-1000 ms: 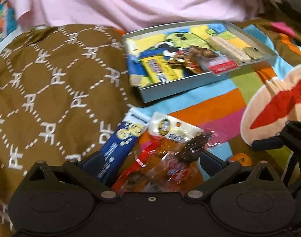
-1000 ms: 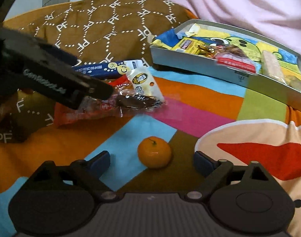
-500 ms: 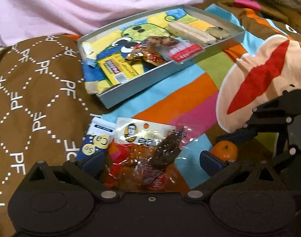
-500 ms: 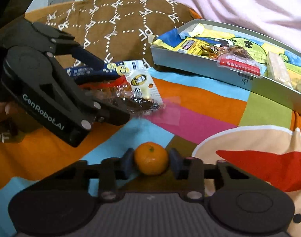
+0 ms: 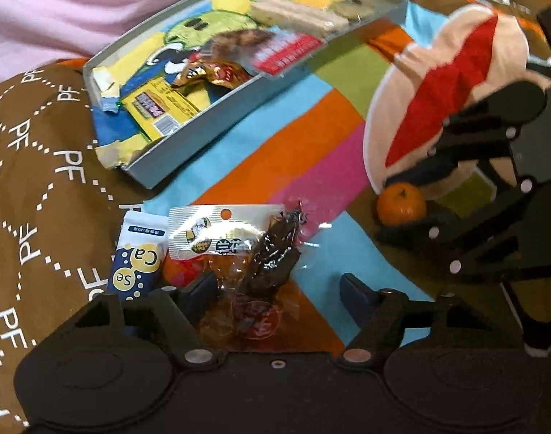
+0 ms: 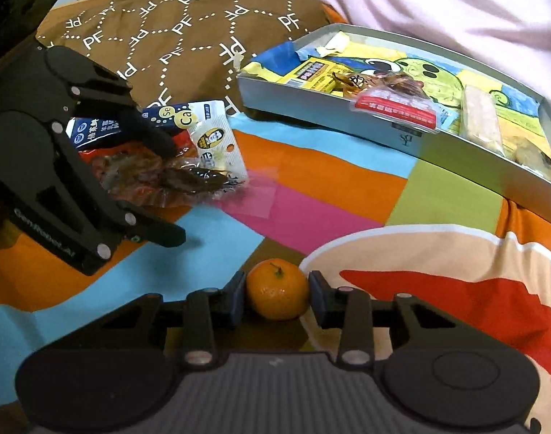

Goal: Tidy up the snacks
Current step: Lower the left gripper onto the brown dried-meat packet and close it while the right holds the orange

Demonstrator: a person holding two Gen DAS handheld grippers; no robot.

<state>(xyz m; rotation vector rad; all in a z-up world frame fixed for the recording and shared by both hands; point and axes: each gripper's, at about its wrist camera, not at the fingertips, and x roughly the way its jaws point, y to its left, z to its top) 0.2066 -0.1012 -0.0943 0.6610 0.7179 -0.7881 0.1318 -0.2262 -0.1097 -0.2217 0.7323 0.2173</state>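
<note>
Your left fingers (image 5: 199, 289) are closing, and the clear packet (image 5: 253, 289) lies between them, not yet squeezed as far as this view shows. The left gripper (image 5: 275, 293) straddles a loose pile: at 11 o'clock of the packet sits the blue sachet (image 5: 138, 256), at 12 the white packet (image 5: 210, 231). The film is slick and crinkly, with a dark lumpy piece inside, so a finger may catch the sachet's edge too and drag two up together. The film could also slide out of a shallow bite. The grey box (image 5: 188, 144) lies at 12 o'clock on the soft striped blanket (image 5: 304, 137), its wall low and thin, with other wrapped snacks inside.

In the right view, your right fingers (image 6: 235, 300) are pressed on the tangerine (image 6: 277, 289), one on each side. The right gripper (image 6: 277, 294) has it near its widest part, low on the blanket. It is round, smooth and soft-skinned, so it can roll out if you tilt, or bruise if you squeeze harder. The box (image 6: 402, 137) is at 1 o'clock; clear its rim. The left gripper (image 6: 159, 191) works at 10 o'clock, so mind a bump between the two.
</note>
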